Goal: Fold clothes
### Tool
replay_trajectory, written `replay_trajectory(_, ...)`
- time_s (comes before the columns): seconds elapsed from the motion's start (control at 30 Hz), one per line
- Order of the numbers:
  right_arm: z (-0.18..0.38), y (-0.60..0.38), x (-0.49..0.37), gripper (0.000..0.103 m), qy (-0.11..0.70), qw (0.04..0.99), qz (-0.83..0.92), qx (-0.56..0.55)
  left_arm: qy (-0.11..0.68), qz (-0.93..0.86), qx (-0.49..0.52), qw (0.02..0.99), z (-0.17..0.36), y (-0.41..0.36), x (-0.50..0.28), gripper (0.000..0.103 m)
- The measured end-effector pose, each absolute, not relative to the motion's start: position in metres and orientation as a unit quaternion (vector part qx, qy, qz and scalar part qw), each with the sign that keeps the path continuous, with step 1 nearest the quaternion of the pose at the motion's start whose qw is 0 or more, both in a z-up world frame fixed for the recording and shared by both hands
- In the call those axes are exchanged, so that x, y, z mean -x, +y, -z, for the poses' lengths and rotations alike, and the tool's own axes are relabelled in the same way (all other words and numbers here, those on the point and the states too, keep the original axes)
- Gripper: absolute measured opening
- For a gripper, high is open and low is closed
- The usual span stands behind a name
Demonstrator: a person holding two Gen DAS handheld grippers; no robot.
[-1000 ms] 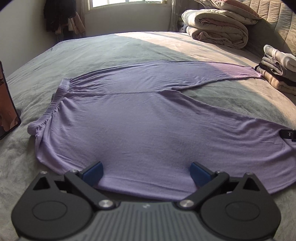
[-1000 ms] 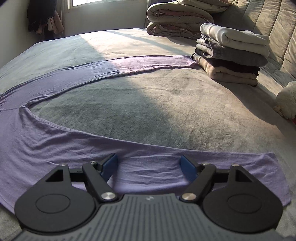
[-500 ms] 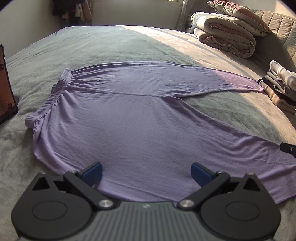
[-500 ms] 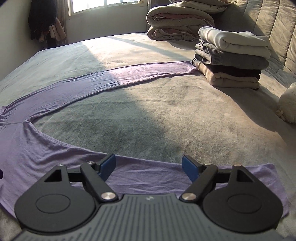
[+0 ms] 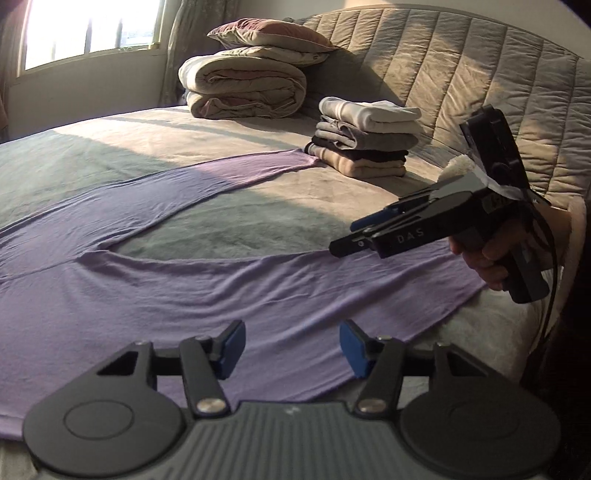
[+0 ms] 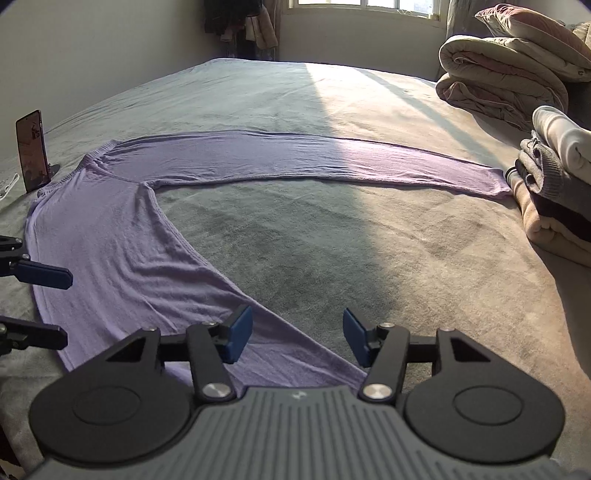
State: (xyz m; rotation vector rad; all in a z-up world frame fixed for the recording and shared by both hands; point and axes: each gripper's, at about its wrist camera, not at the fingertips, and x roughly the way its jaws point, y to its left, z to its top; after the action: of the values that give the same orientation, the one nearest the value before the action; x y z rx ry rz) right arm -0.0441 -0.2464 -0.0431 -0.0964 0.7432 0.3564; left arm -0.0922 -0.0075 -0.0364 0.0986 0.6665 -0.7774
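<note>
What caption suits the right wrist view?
Open right gripper poised over purple pants spread flat on a bed.

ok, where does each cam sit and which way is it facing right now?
Left wrist: on the left hand-held gripper, facing the headboard across the purple trousers; shows the right hand-held gripper and the hand.
Right wrist: on the right hand-held gripper, facing the window; left fingers at its edge.
Shared: trousers, folded stack, rolled duvet.

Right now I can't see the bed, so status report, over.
Left gripper open, right gripper open, both empty. Purple pants flat on bed, legs splayed, unfolded. Far cuff touching the folded clothes stack.
</note>
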Motion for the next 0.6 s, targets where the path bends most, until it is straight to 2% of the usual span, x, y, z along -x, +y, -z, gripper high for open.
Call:
replay_trajectory(0.2,0.051,-0.234,0.034,0.035,0.362,0.907,-0.209,0.044,0.329,0.438,-0.057,0.835,0.051,-0.038,0.097,0.053)
replay_trajectory(0.27,0.055,-0.228,0.032,0.02,0.371,0.9,-0.221,0.059,0.34,0.444,-0.061,0.827,0.056,-0.043,0.098,0.053)
replay_trajectory(0.33,0.056,-0.222,0.033,0.0,0.364,0.901,-0.221,0.08,0.338,0.45,-0.072,0.823,0.061,-0.046,0.101,0.053)
replay_trajectory(0.47,0.051,-0.226,0.029,0.0,0.338,0.918,-0.195,0.075,0.337,0.461,-0.076,0.817,0.061,-0.047,0.103,0.055)
replay_trajectory(0.6,0.061,-0.226,0.027,0.003,0.349,0.912,-0.201,0.08,0.339,0.464,-0.069,0.815,0.059,-0.047,0.102,0.059)
